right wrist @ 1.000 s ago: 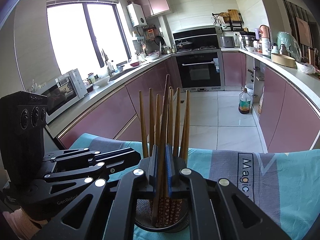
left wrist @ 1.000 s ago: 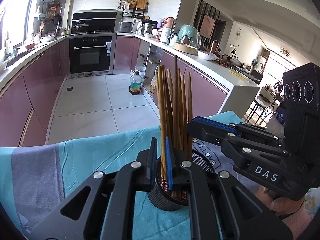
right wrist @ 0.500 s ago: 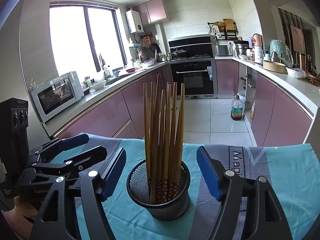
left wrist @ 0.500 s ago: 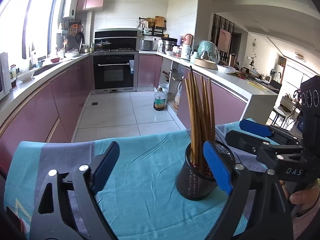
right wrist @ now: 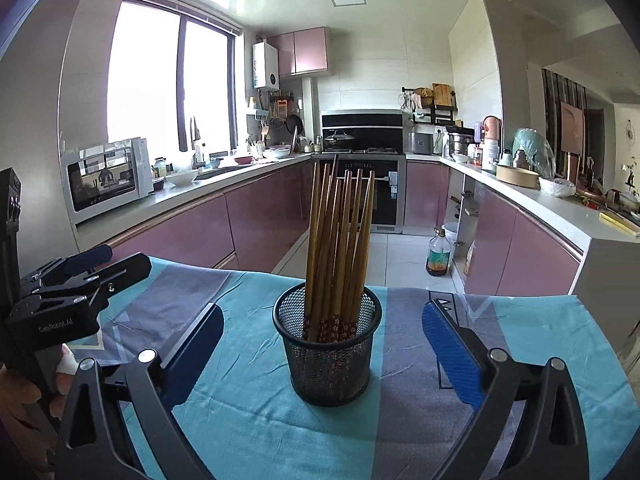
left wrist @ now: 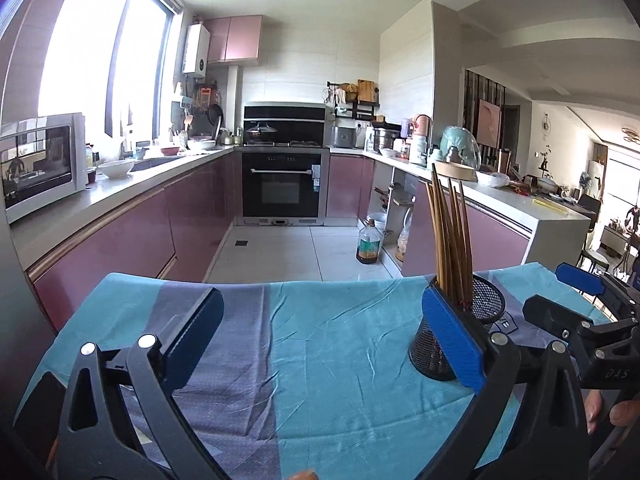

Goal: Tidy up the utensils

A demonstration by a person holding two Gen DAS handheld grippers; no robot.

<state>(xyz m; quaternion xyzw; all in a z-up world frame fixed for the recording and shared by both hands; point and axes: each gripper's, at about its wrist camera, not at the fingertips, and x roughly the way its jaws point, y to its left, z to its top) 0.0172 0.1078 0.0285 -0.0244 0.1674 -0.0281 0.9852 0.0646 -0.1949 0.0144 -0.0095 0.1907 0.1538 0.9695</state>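
A black mesh holder stands upright on the table with several wooden chopsticks in it. My right gripper is open and empty, its jaws wide on either side of the holder and nearer than it, not touching. In the left wrist view the holder and chopsticks sit at the right, partly behind one blue fingertip. My left gripper is open and empty over bare cloth, left of the holder. Each gripper shows in the other's view: the left gripper, the right gripper.
A teal and grey cloth covers the table, whose far edge drops to the kitchen floor. Purple cabinets, an oven and a microwave stand well beyond. An oil bottle stands on the floor.
Both grippers were shut on chopsticks in the holder a second ago. They have opened wide and drawn back and up. The chopsticks stay in the holder.
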